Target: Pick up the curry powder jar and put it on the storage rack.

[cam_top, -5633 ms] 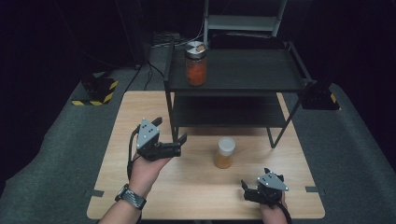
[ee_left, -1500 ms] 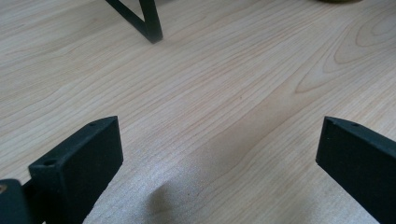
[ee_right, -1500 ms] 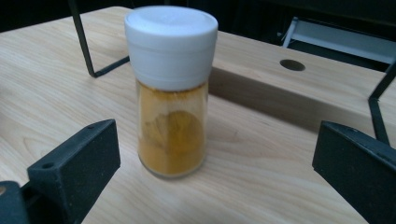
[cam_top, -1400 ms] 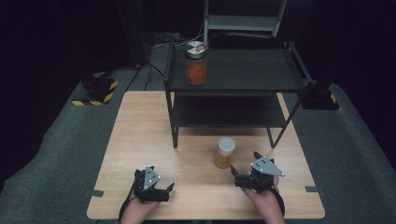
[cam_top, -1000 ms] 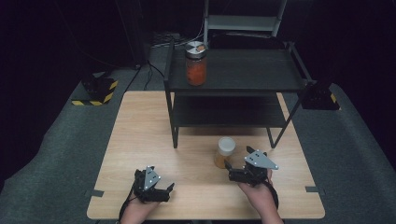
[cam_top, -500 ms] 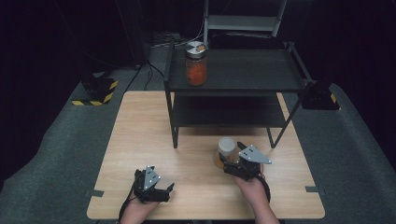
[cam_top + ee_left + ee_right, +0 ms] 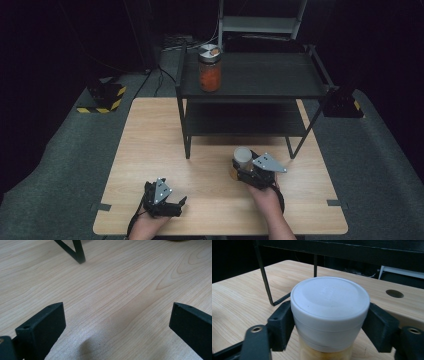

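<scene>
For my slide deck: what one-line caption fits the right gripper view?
Right tool with its black jaws on either side of a white-lidded jar on the wooden table.

The jar [image 7: 329,315] (amber contents) runs off the bottom edge.

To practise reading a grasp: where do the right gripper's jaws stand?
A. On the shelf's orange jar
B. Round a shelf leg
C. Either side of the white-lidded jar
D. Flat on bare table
C: the right gripper has one jaw at each side of the jar, just below its lid.
</scene>
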`<act>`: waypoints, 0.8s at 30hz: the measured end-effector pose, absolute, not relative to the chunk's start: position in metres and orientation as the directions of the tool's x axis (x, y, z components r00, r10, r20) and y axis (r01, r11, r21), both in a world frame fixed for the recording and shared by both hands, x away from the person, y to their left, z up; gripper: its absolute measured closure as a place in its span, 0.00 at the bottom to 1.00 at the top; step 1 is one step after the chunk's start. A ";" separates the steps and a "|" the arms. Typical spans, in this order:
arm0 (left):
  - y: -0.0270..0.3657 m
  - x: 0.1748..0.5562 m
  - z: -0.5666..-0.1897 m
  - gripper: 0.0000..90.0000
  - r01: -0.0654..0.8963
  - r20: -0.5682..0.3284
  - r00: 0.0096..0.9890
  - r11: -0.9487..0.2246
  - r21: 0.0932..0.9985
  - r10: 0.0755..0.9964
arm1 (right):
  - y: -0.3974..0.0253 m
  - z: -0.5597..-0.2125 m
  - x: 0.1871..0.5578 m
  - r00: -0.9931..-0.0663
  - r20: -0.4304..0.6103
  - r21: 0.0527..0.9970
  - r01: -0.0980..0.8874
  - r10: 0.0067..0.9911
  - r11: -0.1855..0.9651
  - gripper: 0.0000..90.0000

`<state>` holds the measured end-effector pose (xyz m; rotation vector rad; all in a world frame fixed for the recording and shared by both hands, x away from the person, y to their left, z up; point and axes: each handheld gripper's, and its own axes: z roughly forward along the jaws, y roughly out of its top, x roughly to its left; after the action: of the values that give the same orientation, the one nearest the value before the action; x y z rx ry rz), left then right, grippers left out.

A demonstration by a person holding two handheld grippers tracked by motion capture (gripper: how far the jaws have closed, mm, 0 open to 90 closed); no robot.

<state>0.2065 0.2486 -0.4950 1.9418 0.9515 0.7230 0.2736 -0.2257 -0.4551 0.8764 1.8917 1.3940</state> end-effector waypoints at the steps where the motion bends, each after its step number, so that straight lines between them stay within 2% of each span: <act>1: 0.249 0.207 -0.495 0.01 0.347 0.128 0.546 -0.363 0.865 0.828 | -0.226 -0.456 0.274 -0.586 -0.094 0.965 0.146 0.805 0.219 0.36; 19: 0.250 0.207 -0.495 0.01 0.348 0.124 0.554 -0.365 0.864 0.823 | -0.230 -0.447 0.266 -0.579 -0.074 0.968 0.155 0.812 0.198 0.37; 24: 0.250 0.208 -0.494 0.01 0.349 0.127 0.557 -0.370 0.861 0.821 | -0.235 -0.440 0.256 -0.578 -0.089 0.973 0.123 0.811 0.194 0.37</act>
<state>0.2076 0.2497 -0.4940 1.9524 0.9438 0.7109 0.2559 -0.2353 -0.4398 0.8725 1.8529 1.4240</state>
